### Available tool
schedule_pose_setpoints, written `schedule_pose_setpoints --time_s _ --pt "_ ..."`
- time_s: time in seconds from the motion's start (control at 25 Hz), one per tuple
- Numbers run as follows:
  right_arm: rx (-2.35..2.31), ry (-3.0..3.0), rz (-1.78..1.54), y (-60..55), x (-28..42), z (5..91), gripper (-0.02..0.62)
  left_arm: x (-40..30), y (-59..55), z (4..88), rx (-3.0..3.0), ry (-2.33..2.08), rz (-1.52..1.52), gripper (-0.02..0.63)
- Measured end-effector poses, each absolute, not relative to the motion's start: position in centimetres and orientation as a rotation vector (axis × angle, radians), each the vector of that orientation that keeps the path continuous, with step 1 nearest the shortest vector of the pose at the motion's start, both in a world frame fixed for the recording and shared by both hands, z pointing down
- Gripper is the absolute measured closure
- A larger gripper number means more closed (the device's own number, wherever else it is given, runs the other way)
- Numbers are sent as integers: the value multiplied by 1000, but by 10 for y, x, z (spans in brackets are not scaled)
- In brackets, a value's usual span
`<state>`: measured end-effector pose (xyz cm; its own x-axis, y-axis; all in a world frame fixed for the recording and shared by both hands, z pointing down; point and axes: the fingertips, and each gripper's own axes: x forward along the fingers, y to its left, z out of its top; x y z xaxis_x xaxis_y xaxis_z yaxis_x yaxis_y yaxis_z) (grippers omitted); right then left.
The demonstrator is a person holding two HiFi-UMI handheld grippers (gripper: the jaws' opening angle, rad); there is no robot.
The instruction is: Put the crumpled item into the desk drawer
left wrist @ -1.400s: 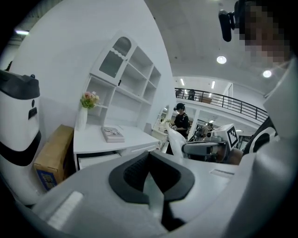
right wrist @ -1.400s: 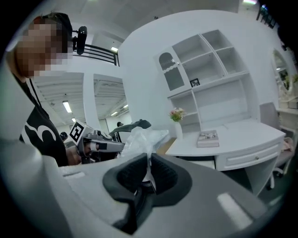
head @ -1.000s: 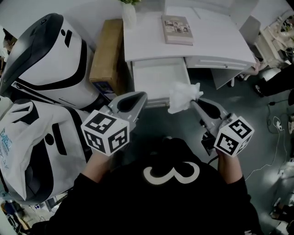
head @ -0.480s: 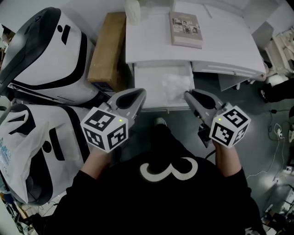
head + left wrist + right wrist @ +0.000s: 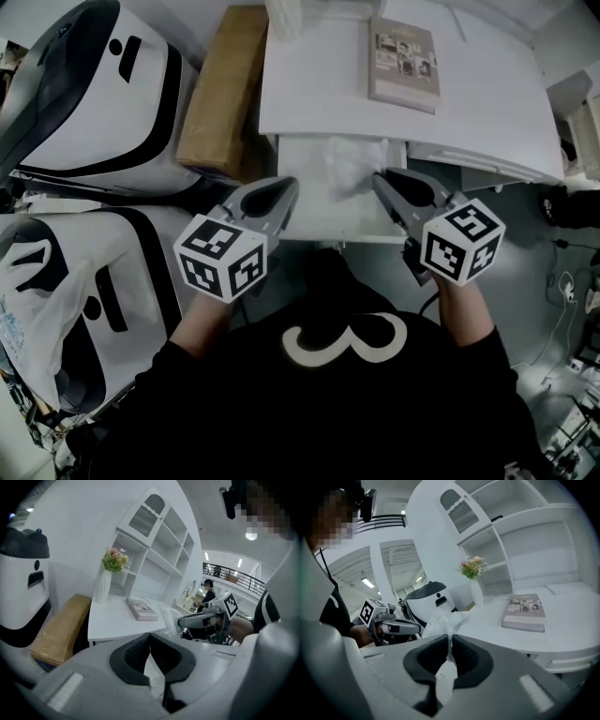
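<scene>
The crumpled item [image 5: 343,167] is a wad of thin white plastic, and my right gripper [image 5: 378,178] is shut on it. It hangs over the open white desk drawer [image 5: 302,192], at or just above the drawer's floor. In the right gripper view the wad [image 5: 443,619] sticks up from between my closed jaws [image 5: 450,640]. My left gripper [image 5: 285,185] is shut with nothing in it, its tip over the drawer's left part. The left gripper view shows its jaws [image 5: 150,637] touching, with the wad [image 5: 171,618] and the right gripper [image 5: 188,620] beyond them.
A book [image 5: 405,71] lies on the white desk top [image 5: 319,89] behind the drawer. A brown cardboard box [image 5: 221,92] stands left of the desk. Two large white-and-black machines [image 5: 89,89] fill the left side. A vase of flowers [image 5: 107,581] stands on the desk.
Both grippers have moved forward and down towards the desk. The crumpled item, earlier held in front of the drawer, now sits over the open drawer.
</scene>
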<state>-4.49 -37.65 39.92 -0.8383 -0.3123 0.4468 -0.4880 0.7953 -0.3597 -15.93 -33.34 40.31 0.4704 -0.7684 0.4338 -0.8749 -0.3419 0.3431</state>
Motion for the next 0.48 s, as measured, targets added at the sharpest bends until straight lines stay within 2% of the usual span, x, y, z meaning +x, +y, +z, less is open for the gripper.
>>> schedule_pose_setpoints --time_s 0.48 --pt "513 -2493 744 -415 -62 482 566 -172 -356 477 2034 -1388 292 595"
